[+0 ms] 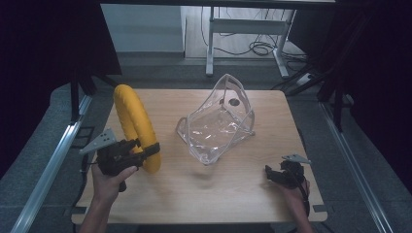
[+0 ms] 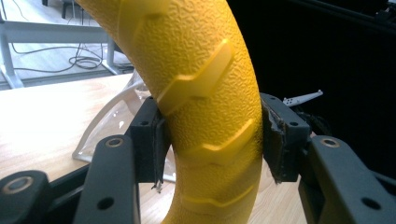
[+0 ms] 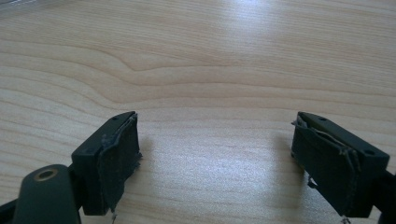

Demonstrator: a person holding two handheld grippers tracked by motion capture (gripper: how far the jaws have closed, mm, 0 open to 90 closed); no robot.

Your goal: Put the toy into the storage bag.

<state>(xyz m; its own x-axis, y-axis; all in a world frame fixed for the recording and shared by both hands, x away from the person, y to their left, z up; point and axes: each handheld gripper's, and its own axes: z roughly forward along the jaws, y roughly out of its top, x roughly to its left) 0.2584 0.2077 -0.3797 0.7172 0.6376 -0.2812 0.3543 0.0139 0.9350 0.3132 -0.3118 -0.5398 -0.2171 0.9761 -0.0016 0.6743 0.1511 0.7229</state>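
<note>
A thick yellow curved ring-like piece [image 1: 133, 121] with a pebbled, ridged surface [image 2: 205, 93] stands on edge at the table's left. My left gripper [image 1: 145, 151] is shut on its lower part, and both black pads press its sides [image 2: 212, 140]. A clear plastic bag [image 1: 221, 119] stands open in the middle of the wooden table [image 1: 214, 194]; its edge [image 2: 107, 121] lies behind the yellow piece. My right gripper [image 1: 272, 174] rests near the table's right front corner, open, with bare wood between its pads [image 3: 215, 158].
A metal rail [image 1: 48, 170] runs along the table's left side and another along the right [image 1: 350, 165]. A grey desk frame with cables [image 1: 248, 34] stands on the floor beyond the far edge. Dark curtains flank both sides.
</note>
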